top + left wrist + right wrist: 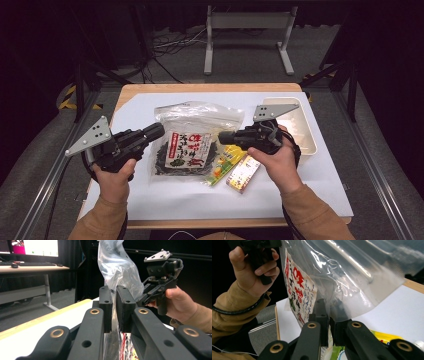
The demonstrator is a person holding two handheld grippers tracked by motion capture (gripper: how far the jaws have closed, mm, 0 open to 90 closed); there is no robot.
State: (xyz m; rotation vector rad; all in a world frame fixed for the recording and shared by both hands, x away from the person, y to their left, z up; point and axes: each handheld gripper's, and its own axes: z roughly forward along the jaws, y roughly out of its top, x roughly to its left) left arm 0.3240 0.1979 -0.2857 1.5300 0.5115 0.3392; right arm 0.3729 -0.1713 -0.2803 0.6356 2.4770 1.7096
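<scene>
Bag (192, 137) of dark dried food up off bench (150, 200), between our hands. Left claw (113, 307) pinches one side, right claw (328, 325) pinches other. We think grab done; opening or moving bag left. Snack packs (235, 167) wait beside.

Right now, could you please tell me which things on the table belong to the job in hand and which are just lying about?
In hand:
- clear plastic bag with the seaweed packet inside
- left gripper, shut on the bag's edge
- right gripper, shut on the bag's other edge

Lying about:
- yellow-green packet
- small yellow box
- white tray
</scene>
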